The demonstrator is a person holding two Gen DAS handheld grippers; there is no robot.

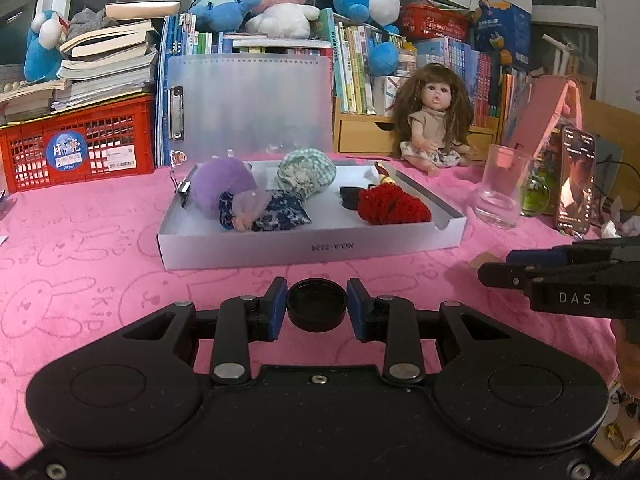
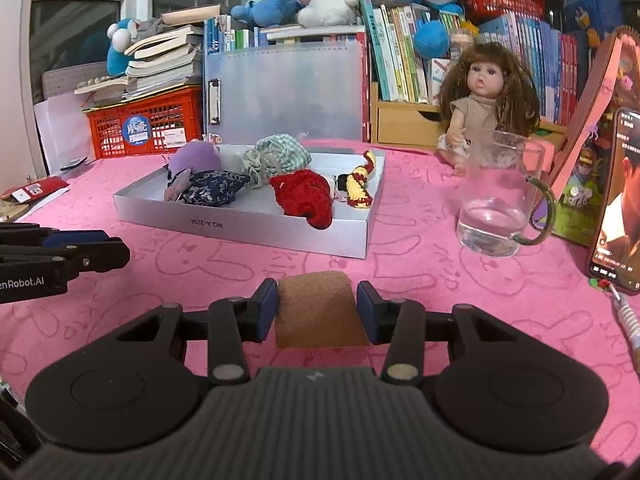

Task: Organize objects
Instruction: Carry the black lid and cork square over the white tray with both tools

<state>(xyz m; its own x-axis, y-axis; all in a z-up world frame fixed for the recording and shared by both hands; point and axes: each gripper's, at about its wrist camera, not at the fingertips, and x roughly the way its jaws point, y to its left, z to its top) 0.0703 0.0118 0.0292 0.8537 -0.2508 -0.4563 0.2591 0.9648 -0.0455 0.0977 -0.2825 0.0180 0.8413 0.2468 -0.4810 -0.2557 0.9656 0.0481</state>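
My left gripper (image 1: 317, 306) is shut on a small round black cap (image 1: 317, 309), its blue pads pressing both sides, just in front of the white box. My right gripper (image 2: 317, 307) is shut on a brown cork block (image 2: 320, 312) above the pink cloth. The shallow white box (image 1: 308, 242) (image 2: 256, 226) holds a purple plush (image 1: 224, 184), a dark blue patterned pouch (image 1: 280, 212), a green checked pouch (image 1: 307, 172), a red knitted item (image 1: 392, 206) and a yellow-red knitted piece (image 2: 358, 184). Each gripper shows at the side of the other's view.
A glass mug (image 2: 496, 200) with some water stands right of the box, a lit phone (image 2: 618, 200) beside it. A doll (image 1: 434, 120) sits behind. A red crate (image 1: 80, 148), stacked books, a translucent clipboard (image 1: 252, 108) and plush toys line the back.
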